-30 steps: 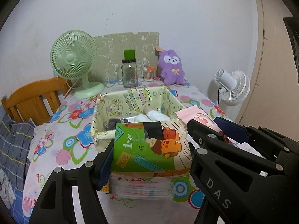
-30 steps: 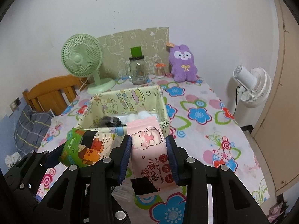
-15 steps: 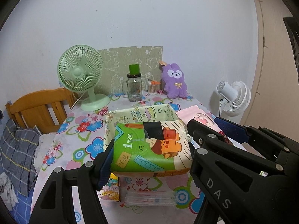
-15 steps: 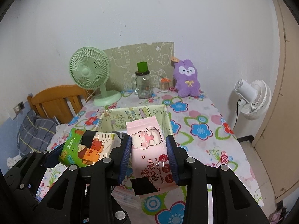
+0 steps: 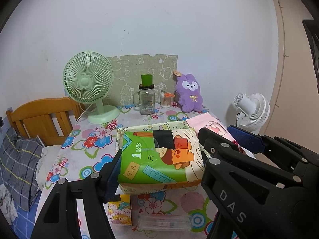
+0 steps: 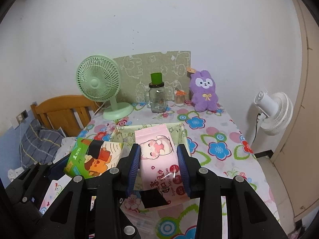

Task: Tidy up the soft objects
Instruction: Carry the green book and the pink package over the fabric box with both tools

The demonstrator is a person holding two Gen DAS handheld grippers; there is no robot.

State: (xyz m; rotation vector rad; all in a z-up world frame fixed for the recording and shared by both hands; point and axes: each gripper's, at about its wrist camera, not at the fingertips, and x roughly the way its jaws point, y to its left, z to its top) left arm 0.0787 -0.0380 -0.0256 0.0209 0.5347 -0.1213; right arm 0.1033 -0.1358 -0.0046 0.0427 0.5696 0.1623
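Observation:
My left gripper (image 5: 159, 159) is shut on a green and orange tissue pack (image 5: 159, 157) and holds it above the table. My right gripper (image 6: 157, 161) is shut on a pink wet-wipes pack (image 6: 157, 159), also held in the air. Each pack shows in the other view: the tissue pack (image 6: 93, 157) at the left, the wipes pack (image 5: 211, 125) at the right. A yellow-green fabric basket (image 6: 179, 129) stands on the flowered table (image 6: 219, 139) behind both packs, mostly hidden by them. Its rim (image 5: 139, 128) peeks above the tissue pack.
At the table's back stand a green fan (image 5: 89, 87), a glass jar with a green lid (image 5: 146, 97), a small jar (image 5: 165, 100) and a purple plush rabbit (image 5: 189, 93). A small yellow pack (image 5: 119, 212) and a clear flat pack (image 5: 163, 222) lie near the front. A wooden chair (image 5: 43, 117) is left, a white fan (image 5: 253, 111) right.
Both grippers have risen and drawn back with their packs. The basket now looks smaller and lower, and the small yellow pack and clear pack have come into view below.

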